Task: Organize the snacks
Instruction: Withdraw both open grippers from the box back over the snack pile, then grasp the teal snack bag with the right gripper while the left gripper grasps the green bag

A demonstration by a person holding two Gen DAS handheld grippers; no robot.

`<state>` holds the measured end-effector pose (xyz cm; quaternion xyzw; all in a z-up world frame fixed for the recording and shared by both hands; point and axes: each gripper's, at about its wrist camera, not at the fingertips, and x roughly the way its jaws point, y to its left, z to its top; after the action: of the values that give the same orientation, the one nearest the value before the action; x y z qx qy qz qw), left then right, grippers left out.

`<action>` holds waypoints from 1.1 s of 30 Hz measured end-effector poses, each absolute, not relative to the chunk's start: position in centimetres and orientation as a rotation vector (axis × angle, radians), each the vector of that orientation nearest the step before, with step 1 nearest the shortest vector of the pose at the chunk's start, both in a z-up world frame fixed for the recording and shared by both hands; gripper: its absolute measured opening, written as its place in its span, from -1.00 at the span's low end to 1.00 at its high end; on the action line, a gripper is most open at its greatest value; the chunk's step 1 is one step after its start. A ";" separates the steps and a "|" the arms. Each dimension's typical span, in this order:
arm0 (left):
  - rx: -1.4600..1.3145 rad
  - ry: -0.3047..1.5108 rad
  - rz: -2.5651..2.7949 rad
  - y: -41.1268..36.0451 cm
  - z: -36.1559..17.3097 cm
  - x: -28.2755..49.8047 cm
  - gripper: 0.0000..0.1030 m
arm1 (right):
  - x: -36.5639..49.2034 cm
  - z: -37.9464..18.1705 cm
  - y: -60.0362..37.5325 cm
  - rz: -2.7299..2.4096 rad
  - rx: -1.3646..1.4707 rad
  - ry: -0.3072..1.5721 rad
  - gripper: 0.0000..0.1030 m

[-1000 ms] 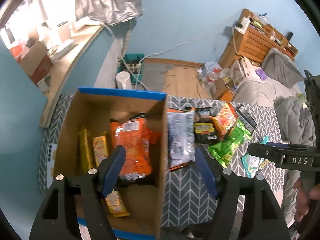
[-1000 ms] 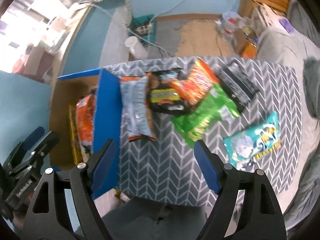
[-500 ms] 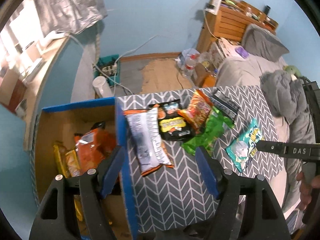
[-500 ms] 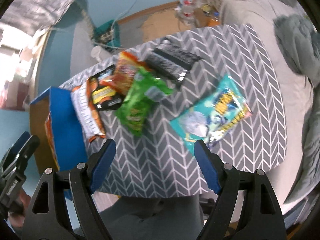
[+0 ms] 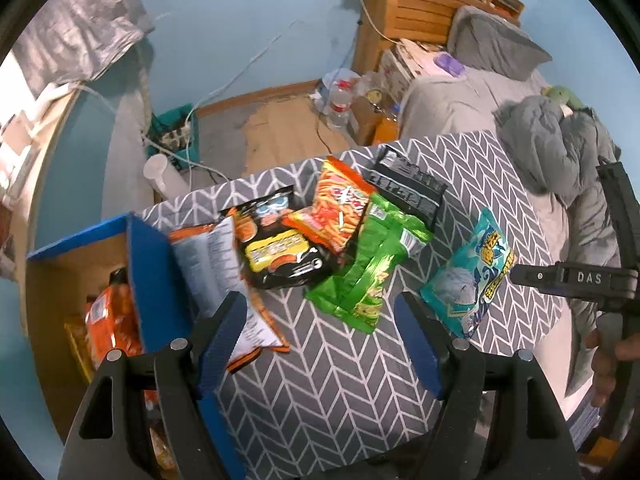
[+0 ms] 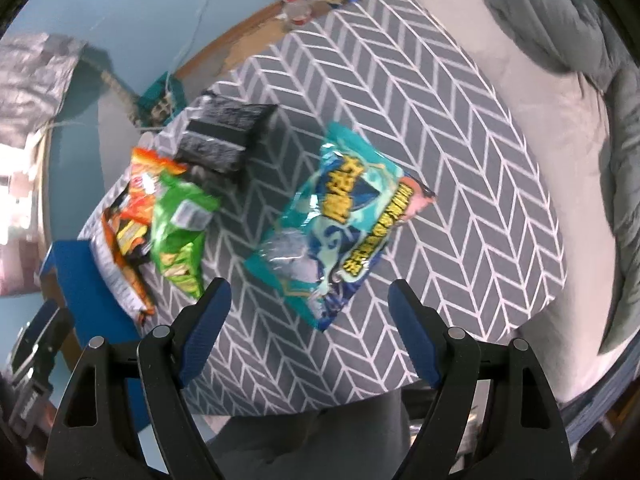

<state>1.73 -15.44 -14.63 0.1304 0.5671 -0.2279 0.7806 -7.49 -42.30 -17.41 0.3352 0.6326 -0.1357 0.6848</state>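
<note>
The table (image 5: 344, 392) with its grey zigzag cloth carries everything, and the cardboard box (image 5: 152, 280) stands against its left edge with an orange packet (image 5: 112, 320) already inside. Six packets lie loose on the cloth: a white one (image 5: 216, 268) leaning on the box wall, a black one (image 5: 280, 252), a red one (image 5: 340, 208), a green one (image 5: 368, 264), a dark flat one (image 5: 408, 188) toward the far edge, and the teal bag (image 6: 340, 216) alone near the right edge. The right gripper (image 6: 308, 320) hovers above the teal bag with its jaws spread wide, holding nothing; the left gripper (image 5: 320, 332) hangs near the front edge, likewise spread and empty. To my eye the teal bag is the next pick, best pinched across a flat edge rather than its puffed middle, then lifted clear before crossing the pile. Only the left view shows the box's contents; the right view shows the teal bag lying apart from the others.
</note>
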 end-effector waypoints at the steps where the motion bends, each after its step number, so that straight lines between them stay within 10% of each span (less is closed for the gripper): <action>1: 0.293 1.228 -0.499 -15.9 -14.9 1.8 0.52 | -7.7 -17.9 -42.7 -0.310 0.781 1.416 0.56; 15: 0.407 1.270 -0.569 -20.4 -19.1 3.3 0.53 | -8.4 -24.3 -45.4 -0.438 1.072 1.369 0.56; 33: 0.411 1.324 -0.589 -21.4 -22.0 5.2 0.53 | 0.4 -27.5 -42.1 -0.659 0.745 1.510 0.68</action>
<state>5.23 -21.38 -21.96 0.1865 0.6011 -0.2676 0.7296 0.43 -42.05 -27.47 0.3240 0.6563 -0.2863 0.6183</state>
